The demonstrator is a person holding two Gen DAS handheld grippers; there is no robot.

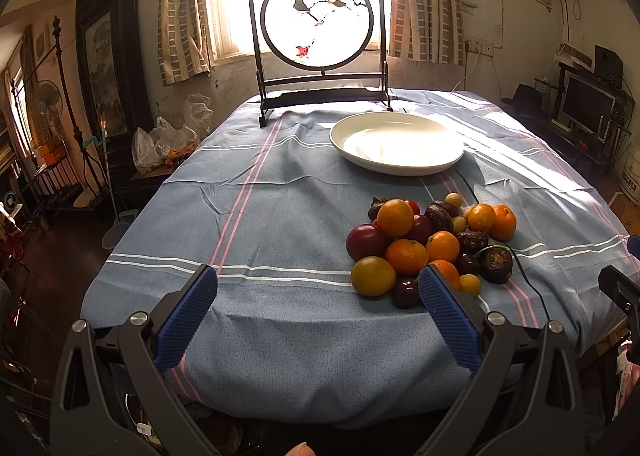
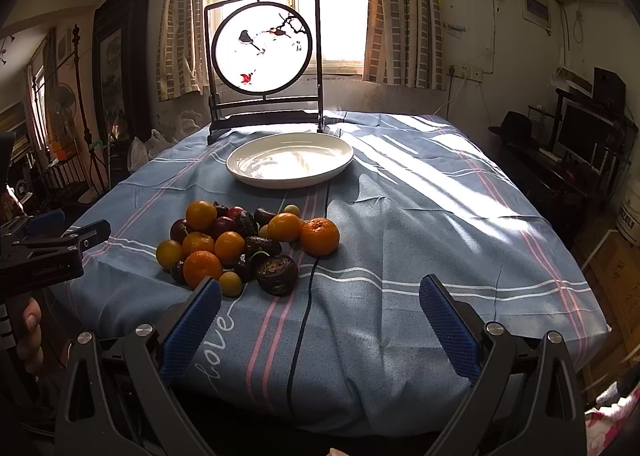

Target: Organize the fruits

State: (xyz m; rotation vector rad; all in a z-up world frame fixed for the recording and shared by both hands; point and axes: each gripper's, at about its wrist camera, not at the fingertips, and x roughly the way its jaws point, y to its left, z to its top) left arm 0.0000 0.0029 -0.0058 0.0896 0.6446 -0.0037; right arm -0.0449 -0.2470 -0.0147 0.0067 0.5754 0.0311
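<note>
A heap of fruit lies on the blue striped tablecloth: oranges, dark red plums, small yellow fruits and dark wrinkled ones. Behind it stands an empty white plate. My left gripper is open near the table's front edge, its right fingertip just in front of the heap. My right gripper is open too, holding nothing, right of the heap with its left fingertip near a small yellow fruit. The left gripper's side shows at the left of the right wrist view.
A dark framed round screen stands at the table's far edge before a bright window. A thin dark cable runs across the cloth. Plastic bags sit on a side table at left; a desk with a monitor is at right.
</note>
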